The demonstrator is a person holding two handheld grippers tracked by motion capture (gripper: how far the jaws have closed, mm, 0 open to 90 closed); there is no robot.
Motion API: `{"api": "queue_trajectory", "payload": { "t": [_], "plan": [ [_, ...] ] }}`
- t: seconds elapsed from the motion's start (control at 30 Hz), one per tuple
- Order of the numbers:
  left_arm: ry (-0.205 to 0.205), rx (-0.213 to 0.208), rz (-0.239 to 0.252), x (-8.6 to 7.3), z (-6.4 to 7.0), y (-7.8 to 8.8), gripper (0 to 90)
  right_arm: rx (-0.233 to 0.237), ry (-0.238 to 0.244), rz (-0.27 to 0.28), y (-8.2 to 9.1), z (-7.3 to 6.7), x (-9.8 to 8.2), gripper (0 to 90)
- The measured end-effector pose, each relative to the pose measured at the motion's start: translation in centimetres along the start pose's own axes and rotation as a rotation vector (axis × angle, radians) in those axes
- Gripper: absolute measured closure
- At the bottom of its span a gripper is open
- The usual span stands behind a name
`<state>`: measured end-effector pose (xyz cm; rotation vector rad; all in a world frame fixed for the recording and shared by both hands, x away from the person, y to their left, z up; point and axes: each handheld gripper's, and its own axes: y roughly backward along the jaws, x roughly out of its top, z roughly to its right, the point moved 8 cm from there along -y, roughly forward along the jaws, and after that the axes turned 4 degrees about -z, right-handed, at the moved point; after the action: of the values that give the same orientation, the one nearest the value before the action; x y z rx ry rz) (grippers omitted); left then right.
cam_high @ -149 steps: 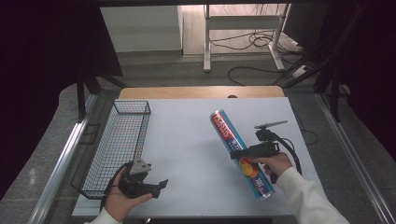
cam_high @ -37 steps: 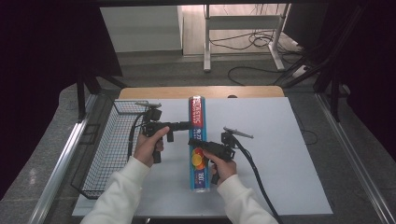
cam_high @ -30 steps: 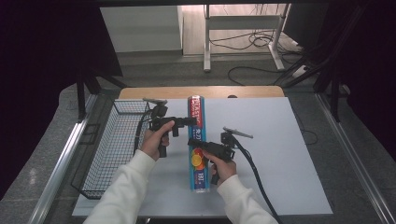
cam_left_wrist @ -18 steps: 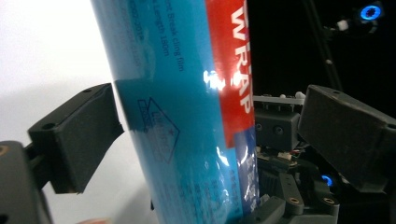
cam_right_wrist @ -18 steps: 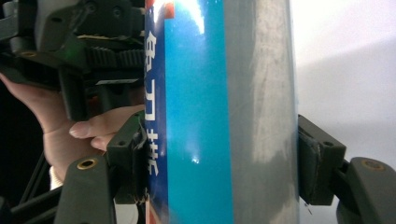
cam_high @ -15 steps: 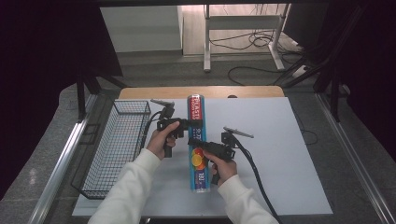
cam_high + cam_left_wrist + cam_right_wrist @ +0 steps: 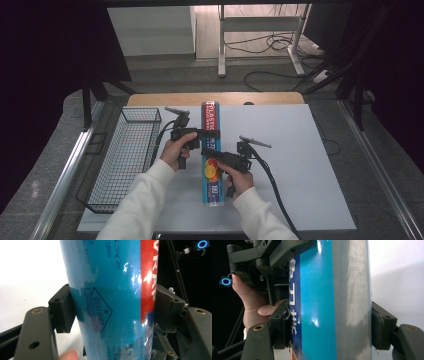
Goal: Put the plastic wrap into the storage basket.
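Both grippers clamp the glossy blue cling-film box (image 7: pixel 211 150) beside a wire basket (image 7: pixel 125 155).

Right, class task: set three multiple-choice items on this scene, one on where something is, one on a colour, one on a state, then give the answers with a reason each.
1. Where does the wire basket stand?
A. at the table's left edge
B. at the table's right edge
C. on top of the box

2. What is the main colour of the long cling film box?
A. yellow
B. blue
C. green

3. How do the left tool and the right tool stand to the box?
A. both open, away from it
B. one shut on it, one lying on the table
C. both shut on it

Answers:
1 A, the high view shows the basket left of the person's left hand.
2 B, the box is mostly blue, with a red band.
3 C, each gripper view shows its jaws pressed against the box's two sides.
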<state>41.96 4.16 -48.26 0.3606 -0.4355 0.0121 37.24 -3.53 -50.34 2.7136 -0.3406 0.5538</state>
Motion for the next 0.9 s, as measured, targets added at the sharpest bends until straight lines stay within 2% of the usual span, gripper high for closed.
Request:
{"api": "queue_trajectory", "payload": {
  "t": [0.13,0.23,0.57,0.67,0.83,0.9],
  "plan": [
    [0.012,0.019,-0.011,0.0,0.0,0.2,30.5,0.008,0.002,-0.008,-0.2,0.1,-0.1,31.7],
    [0.018,0.036,-0.039,-0.2,-0.1,0.4,30.9,0.013,0.011,-0.025,-0.4,0.3,-0.2,31.1],
    [-0.028,0.047,-0.058,-0.2,0.5,0.8,31.6,0.0,0.051,-0.035,-0.2,0.2,0.1,26.3],
    [-0.046,0.05,-0.06,-0.1,0.8,1.0,31.7,0.002,0.064,-0.044,-0.1,-0.1,0.1,20.8],
    [-0.06,0.053,-0.044,0.2,1.2,1.9,31.9,-0.09,0.131,-0.025,1.1,-1.1,1.1,9.3],
    [-0.064,0.042,-0.032,0.3,1.4,2.4,31.9,-0.109,0.154,-0.033,2.0,-1.6,1.6,7.3]
  ]
}}
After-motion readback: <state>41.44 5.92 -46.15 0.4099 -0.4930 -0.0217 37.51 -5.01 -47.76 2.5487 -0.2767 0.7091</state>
